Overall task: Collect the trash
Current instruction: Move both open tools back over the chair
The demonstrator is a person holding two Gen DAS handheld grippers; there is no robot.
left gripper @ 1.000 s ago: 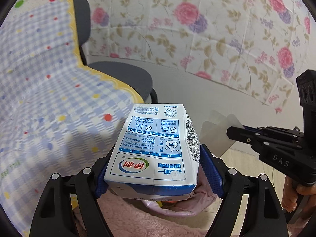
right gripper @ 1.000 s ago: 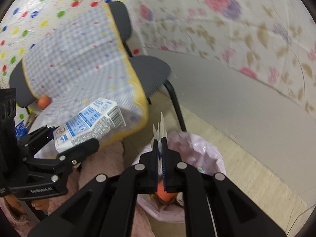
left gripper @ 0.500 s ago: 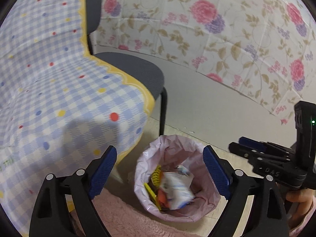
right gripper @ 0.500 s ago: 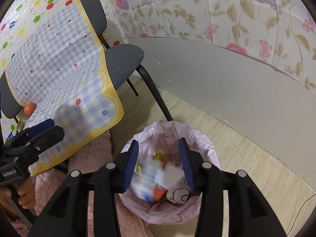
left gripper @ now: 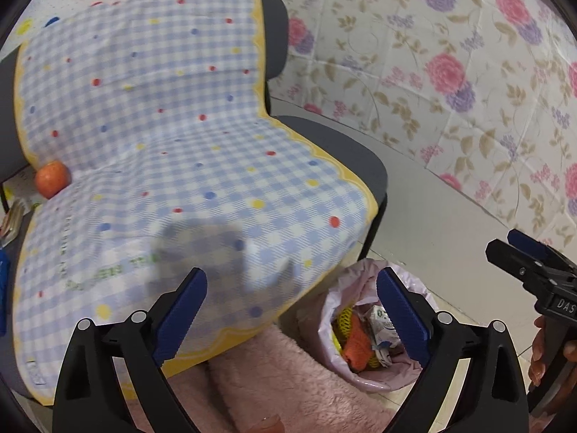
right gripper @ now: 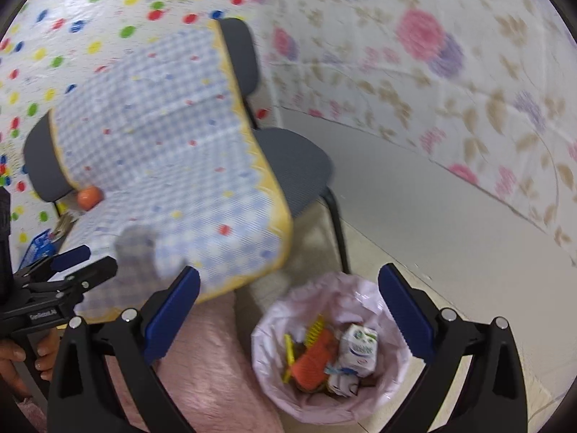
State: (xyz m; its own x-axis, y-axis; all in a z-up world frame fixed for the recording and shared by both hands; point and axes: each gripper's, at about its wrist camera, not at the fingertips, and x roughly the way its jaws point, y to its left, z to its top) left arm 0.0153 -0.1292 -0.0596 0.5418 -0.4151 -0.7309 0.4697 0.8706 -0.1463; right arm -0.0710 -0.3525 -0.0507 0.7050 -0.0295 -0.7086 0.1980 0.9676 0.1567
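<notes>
So both grippers are spread wide with nothing between the fingers: the left gripper [left gripper: 290, 310] hangs over the front edge of the checked cloth [left gripper: 173, 151], up and to the left of the bin, and the right gripper [right gripper: 288, 312] sits pretty much straight above the bin. The trash bin [right gripper: 368, 294], lined with a pale pink bag, stands on the floor just beside the front leg of the grey chair [right gripper: 292, 158], right under the drooping corner of that cloth. Inside it you can see the white milk carton [right gripper: 359, 350] lying toward the right side, touching an orange piece [right gripper: 312, 357] and some yellow bits [right gripper: 317, 326] to its left. Away from the bin, an orange fruit [left gripper: 52, 179] rests on the cloth up near the chair back, well apart from it. A pink fuzzy fabric [left gripper: 288, 379] fills the space just left of the bin. The wall behind has flowered wallpaper [left gripper: 450, 72].
</notes>
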